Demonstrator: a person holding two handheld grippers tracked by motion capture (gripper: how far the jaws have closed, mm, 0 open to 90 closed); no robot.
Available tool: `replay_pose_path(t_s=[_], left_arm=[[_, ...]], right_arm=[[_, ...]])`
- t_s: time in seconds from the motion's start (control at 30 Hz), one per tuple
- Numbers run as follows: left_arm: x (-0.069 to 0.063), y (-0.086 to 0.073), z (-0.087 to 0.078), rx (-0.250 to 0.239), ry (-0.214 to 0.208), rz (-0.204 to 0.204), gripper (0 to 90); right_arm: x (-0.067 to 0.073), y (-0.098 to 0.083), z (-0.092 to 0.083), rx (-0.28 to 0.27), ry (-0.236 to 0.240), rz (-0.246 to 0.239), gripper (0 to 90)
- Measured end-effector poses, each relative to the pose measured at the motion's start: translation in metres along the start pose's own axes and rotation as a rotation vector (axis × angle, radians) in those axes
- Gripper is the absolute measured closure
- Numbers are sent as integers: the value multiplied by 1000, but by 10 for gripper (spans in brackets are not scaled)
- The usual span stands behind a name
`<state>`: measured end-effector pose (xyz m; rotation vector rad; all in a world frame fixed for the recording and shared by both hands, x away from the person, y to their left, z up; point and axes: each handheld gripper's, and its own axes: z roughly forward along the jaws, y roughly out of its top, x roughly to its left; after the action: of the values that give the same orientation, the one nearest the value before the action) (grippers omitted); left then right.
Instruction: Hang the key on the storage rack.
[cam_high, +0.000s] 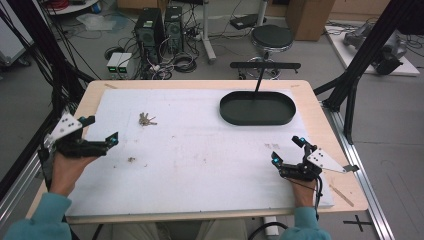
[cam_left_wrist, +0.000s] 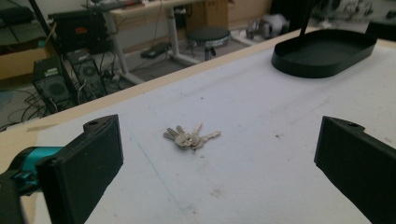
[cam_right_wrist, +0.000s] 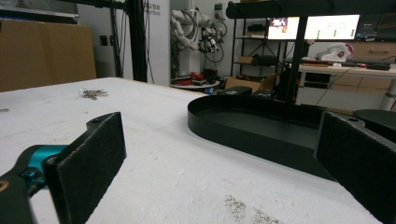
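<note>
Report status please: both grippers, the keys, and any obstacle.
Left gripper open, right gripper open, both holding nothing. Keys flat on white mat, untouched. Nothing between left gripper and keys.

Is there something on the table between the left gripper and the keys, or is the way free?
Nothing visible blocks it. The left gripper is open and the keys lie flat on the white mat, with bare mat between them. The black tray sits far off to the right.

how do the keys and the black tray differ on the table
The keys are a small silvery bunch lying flat and splayed at the left of the white mat; the black tray is a far larger matte oval with a raised rim at the far right. The keys lie nearer the left claw. Both rest untouched.
</note>
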<state>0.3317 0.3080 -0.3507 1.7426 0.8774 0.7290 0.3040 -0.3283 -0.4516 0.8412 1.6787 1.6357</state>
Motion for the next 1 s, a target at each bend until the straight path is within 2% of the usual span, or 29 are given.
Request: replay_pose_path(t_s=[0.13, 0.23, 0.3, 0.43, 0.63, 1.0], left_arm=[[11, 25, 17, 81, -47, 1, 17], [17, 39, 30, 135, -33, 4, 17], [21, 47, 39, 180, -36, -18, 17], [27, 59, 59, 262, -45, -6, 17], [30, 66, 85, 339, -50, 1, 17], [31, 67, 121, 438, -67, 28, 17]], right_arm=[[0, 0, 0, 0, 0, 0, 13], [0, 0, 0, -1, 0, -2, 13], [0, 0, 0, -1, 0, -2, 13], [0, 0, 0, -1, -1, -4, 13], [0, 0, 0, -2, 0, -4, 13], [0, 0, 0, -1, -2, 1, 13]])
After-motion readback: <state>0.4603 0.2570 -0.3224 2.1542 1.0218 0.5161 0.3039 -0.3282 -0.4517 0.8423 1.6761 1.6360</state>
